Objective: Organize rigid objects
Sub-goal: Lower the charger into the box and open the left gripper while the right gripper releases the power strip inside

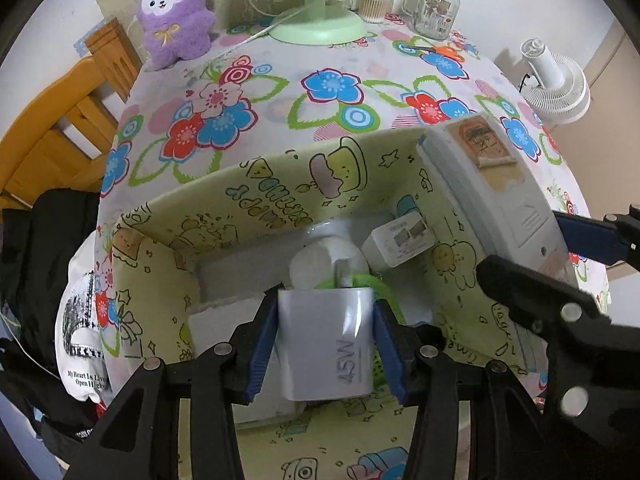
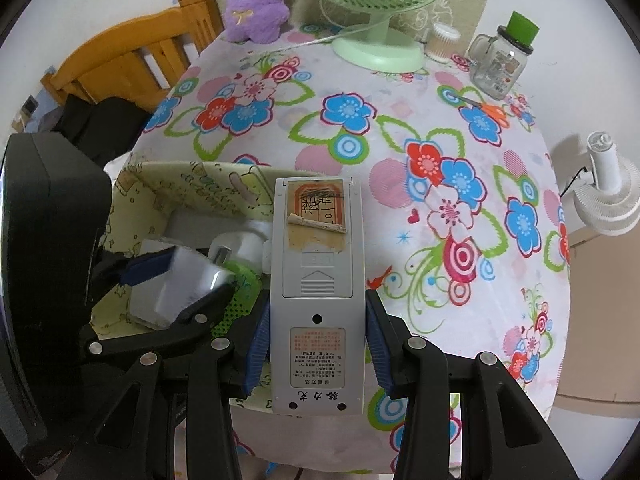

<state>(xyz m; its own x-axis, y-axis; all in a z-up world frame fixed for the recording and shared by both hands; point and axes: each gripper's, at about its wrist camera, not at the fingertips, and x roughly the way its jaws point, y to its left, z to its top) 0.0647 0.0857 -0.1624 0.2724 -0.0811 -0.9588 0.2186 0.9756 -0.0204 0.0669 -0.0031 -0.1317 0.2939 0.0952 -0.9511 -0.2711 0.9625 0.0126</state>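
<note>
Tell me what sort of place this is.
Probably a home, perhaps a bedroom: a table under a flowered cloth holds a purple plush toy and a green desk fan, with wooden furniture beside it.

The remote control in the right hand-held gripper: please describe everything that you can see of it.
The remote control is a long, light grey plastic slab, seen from its back. It has a ribbed battery cover with an arrow, a pale printed label near the lower end, and a torn, scribbled orange sticker near the far end. The right hand-held gripper clamps its lower half between blue pads. It points away from the camera, over the right edge of the yellow cartoon-print box.
</note>
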